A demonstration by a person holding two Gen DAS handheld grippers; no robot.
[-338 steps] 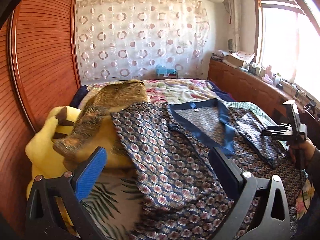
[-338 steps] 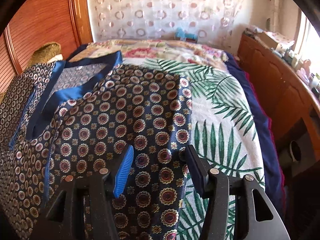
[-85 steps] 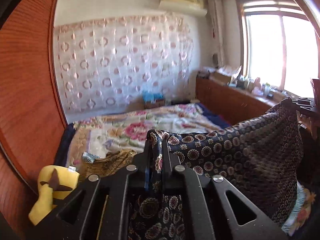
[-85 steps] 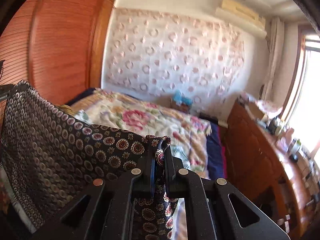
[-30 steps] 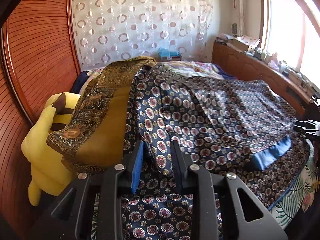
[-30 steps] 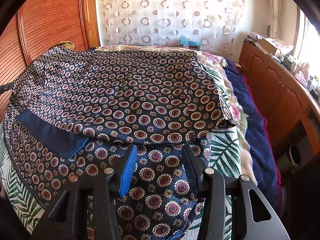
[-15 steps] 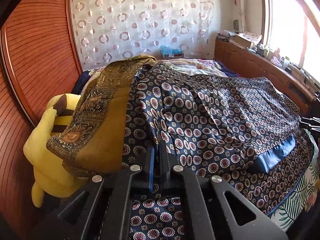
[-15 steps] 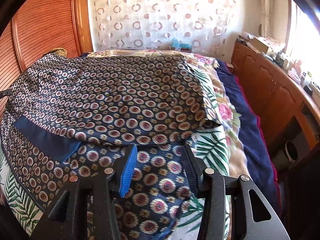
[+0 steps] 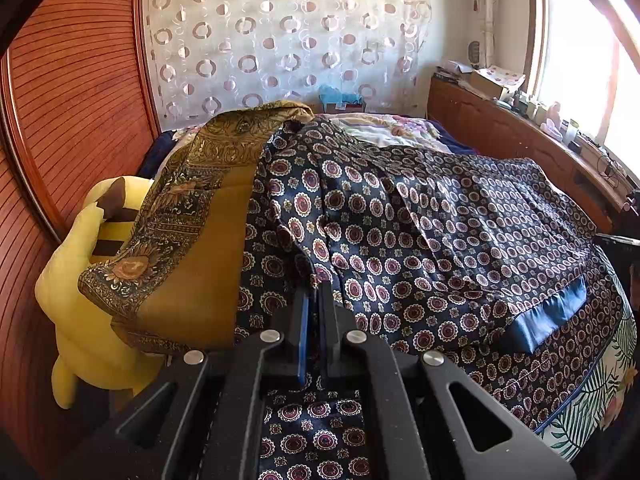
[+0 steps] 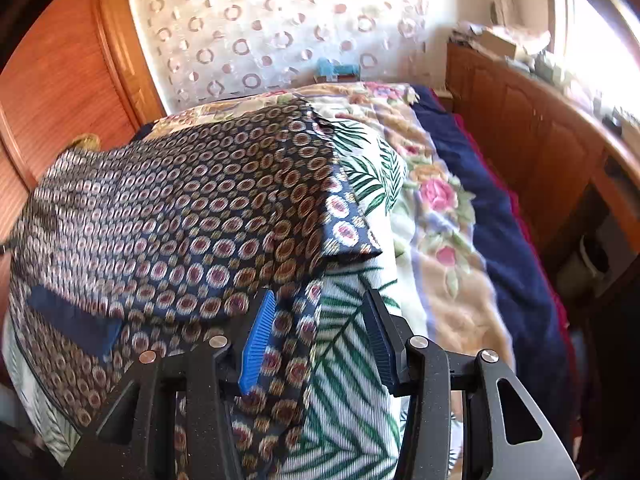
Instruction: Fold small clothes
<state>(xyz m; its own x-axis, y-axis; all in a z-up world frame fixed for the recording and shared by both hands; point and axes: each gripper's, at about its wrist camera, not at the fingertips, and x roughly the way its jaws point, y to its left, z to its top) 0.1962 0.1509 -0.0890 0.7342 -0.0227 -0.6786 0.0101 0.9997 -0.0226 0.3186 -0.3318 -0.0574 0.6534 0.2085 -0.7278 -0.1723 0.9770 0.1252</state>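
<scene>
A navy garment with a round medallion print point(image 9: 420, 232) lies folded over on the bed, a plain blue band point(image 9: 548, 316) along its folded edge. My left gripper point(image 9: 314, 300) is shut on the garment's near left edge. In the right wrist view the same garment point(image 10: 180, 208) covers the left of the bed. My right gripper point(image 10: 320, 332) is open and empty above the garment's right edge and the palm-leaf sheet point(image 10: 352, 380).
A gold patterned cloth point(image 9: 192, 232) drapes over a yellow plush toy point(image 9: 76, 280) at the left. A wooden wardrobe point(image 9: 60, 100) stands behind it. A floral blanket point(image 10: 436, 200) and a wooden cabinet point(image 10: 540, 140) lie to the right. A patterned curtain point(image 9: 280, 40) hangs at the back.
My left gripper closed on the garment's left edge within the last second. My right gripper, open since releasing the cloth, has swung to the right; its view is blurred by motion.
</scene>
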